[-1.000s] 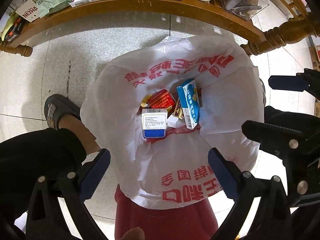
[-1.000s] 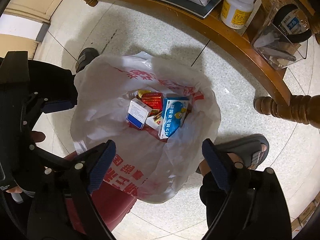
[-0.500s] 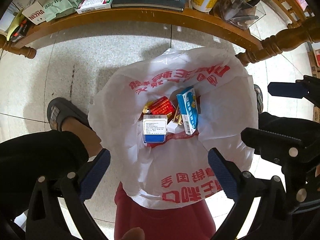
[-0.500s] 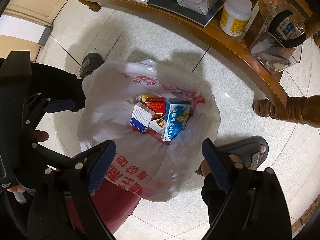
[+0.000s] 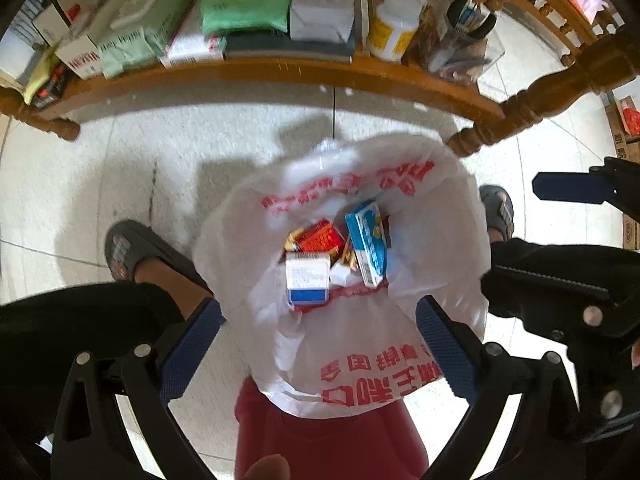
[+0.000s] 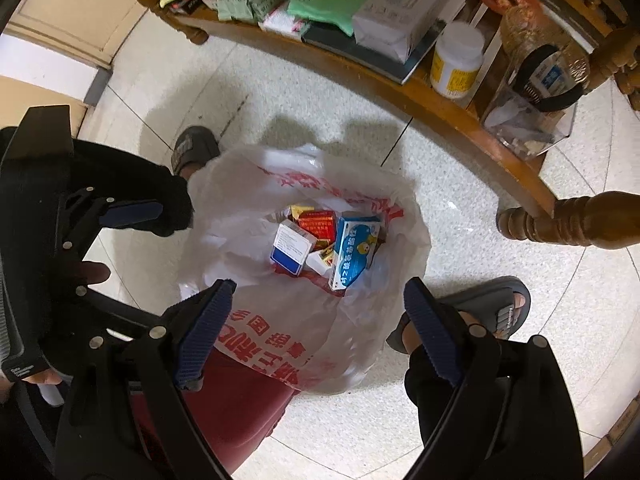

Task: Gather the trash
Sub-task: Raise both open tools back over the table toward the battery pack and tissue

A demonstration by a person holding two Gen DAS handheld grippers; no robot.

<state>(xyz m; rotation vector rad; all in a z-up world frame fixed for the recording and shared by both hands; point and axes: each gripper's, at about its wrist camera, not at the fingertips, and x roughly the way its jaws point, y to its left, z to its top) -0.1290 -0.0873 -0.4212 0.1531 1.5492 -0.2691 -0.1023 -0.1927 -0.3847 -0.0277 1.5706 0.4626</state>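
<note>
A red bin lined with a white plastic bag (image 5: 360,352) printed in red stands on the tiled floor below me; it also shows in the right wrist view (image 6: 280,312). Inside lie several small cartons: a blue one (image 5: 370,244) (image 6: 354,252), a white and blue one (image 5: 307,278) (image 6: 291,250) and a red one (image 5: 322,236) (image 6: 318,224). My left gripper (image 5: 318,346) is open and empty above the bin's near side. My right gripper (image 6: 318,326) is open and empty above the bin too. Each gripper shows at the edge of the other's view.
A low wooden shelf (image 5: 260,70) (image 6: 400,80) holds wipes packs, boxes, a white bottle (image 5: 394,26) and a clear container. Its turned leg (image 6: 560,220) stands right of the bin. The person's slippered feet (image 5: 136,252) (image 6: 492,312) flank the bin.
Both grippers have risen and drawn back from the bin, so the bag looks smaller and more of the shelf shows. The cartons in the bag have not moved.
</note>
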